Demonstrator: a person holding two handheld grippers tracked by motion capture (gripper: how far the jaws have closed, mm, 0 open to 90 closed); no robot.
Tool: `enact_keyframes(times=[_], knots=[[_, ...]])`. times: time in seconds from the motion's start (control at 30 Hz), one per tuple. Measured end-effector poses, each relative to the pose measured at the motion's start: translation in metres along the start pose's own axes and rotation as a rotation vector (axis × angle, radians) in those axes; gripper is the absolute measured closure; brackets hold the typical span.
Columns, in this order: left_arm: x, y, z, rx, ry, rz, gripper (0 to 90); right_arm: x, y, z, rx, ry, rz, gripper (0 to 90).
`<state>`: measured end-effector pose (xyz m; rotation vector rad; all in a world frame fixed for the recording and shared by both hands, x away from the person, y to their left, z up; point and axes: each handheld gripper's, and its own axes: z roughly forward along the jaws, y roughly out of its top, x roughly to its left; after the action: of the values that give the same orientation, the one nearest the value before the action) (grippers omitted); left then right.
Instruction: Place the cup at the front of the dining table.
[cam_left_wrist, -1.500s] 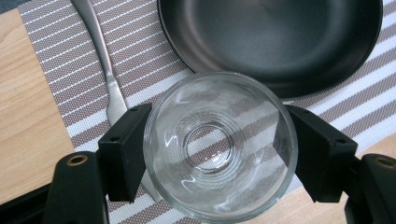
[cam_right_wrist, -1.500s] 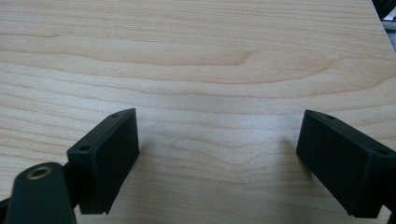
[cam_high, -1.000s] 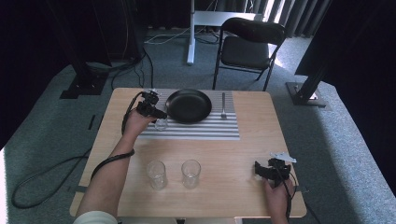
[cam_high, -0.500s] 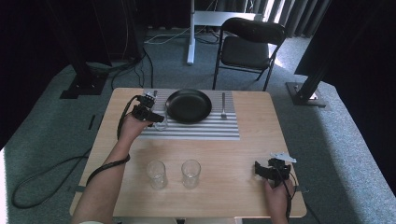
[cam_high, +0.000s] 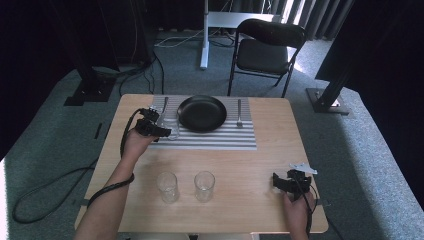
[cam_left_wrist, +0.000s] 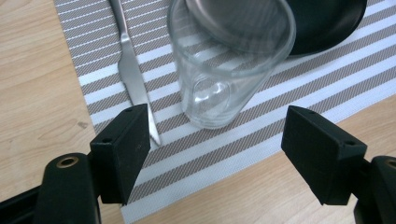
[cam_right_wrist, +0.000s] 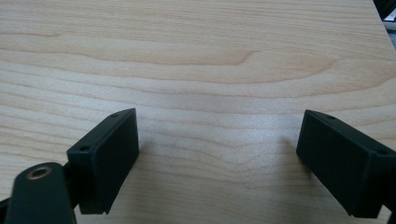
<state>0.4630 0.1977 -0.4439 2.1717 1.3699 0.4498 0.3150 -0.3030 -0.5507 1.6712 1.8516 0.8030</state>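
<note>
**Glass set down beside the knife, left jaws standing clear**

Your left gripper (cam_left_wrist: 215, 154) has its jaws spread wide, and the clear glass (cam_left_wrist: 229, 60) stands upright on the striped placemat (cam_left_wrist: 299, 88) just ahead of them, touching neither pad. Taking the glass as your landmark: the knife (cam_left_wrist: 133, 79) lies just beside it on one side, the black plate (cam_left_wrist: 327, 18) close behind it on the other, with its rim seen through the glass.

The risk here is a sideways swing. Draw the hand away at an angle and a black jaw could clip the thin, smooth wall and tip the glass onto the plate, or nudge the slick metal knife out of line. The woven mat is ribbed, so the base should resist sliding but could catch and topple.

Your right gripper (cam_right_wrist: 215, 163) rests well away from the glass over bare, pale wood-grain table (cam_right_wrist: 196, 56), jaws wide and empty.
</note>
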Motion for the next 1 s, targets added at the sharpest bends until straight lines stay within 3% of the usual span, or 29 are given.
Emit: enact_keyframes(times=[0.3,0.5,0.63,1.0], knots=[[0.002,-0.012,-0.009,-0.013,-0.002,-0.002,24.5,0.0,0.0,0.0,0.0,0.0,0.0,12.4],[0.004,-0.023,-0.018,-0.02,0.032,0.006,24.5,0.0,0.0,0.0,0.0,0.0,0.0,12.4],[0.007,-0.03,-0.023,-0.03,0.022,-0.012,24.5,0.0,0.0,0.0,0.0,0.0,0.0,12.5],[0.009,-0.051,-0.028,-0.03,0.03,-0.002,24.5,0.0,0.0,0.0,0.0,0.0,0.0,12.4]])
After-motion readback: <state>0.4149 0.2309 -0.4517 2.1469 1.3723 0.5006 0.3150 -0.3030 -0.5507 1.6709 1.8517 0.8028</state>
